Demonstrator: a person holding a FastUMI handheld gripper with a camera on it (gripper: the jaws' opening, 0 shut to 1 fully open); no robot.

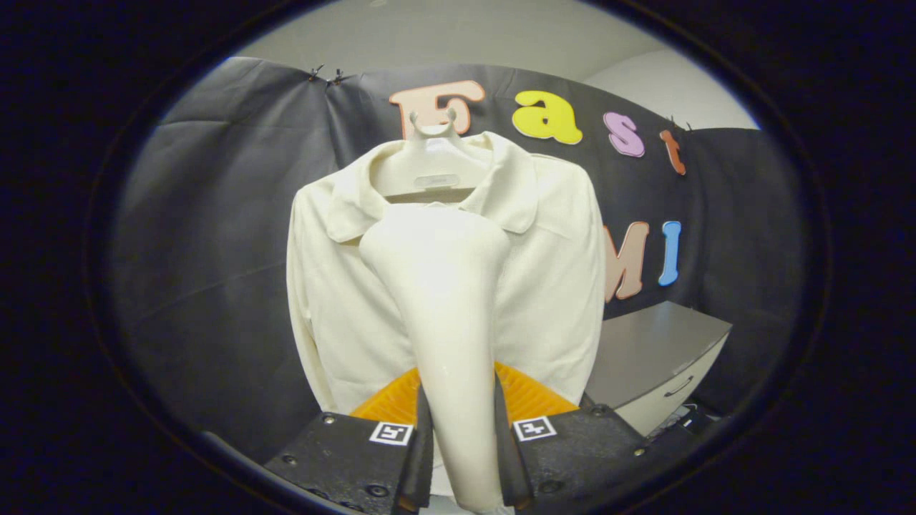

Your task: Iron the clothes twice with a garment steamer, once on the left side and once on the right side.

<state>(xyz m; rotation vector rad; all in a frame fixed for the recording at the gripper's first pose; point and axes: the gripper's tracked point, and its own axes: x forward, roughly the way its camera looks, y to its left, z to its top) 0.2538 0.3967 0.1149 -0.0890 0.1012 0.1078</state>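
Note:
A cream collared shirt (551, 286) hangs on a pale hanger (433, 168) in front of the black cloth wall. A cream garment steamer (447, 315) stands upright between my fingers. Its slim handle is clamped at the bottom and its wide head reaches up to the middle of the shirt's chest, just under the collar. My gripper (461, 443) is shut on the steamer's handle, both fingers pressing its sides. The steamer covers the middle of the shirt front. I cannot tell whether the head touches the cloth.
A grey cabinet (655, 357) with a drawer handle stands low, to the right of the shirt. The black cloth wall (215, 250) runs behind and around the shirt, with a pale wall above it.

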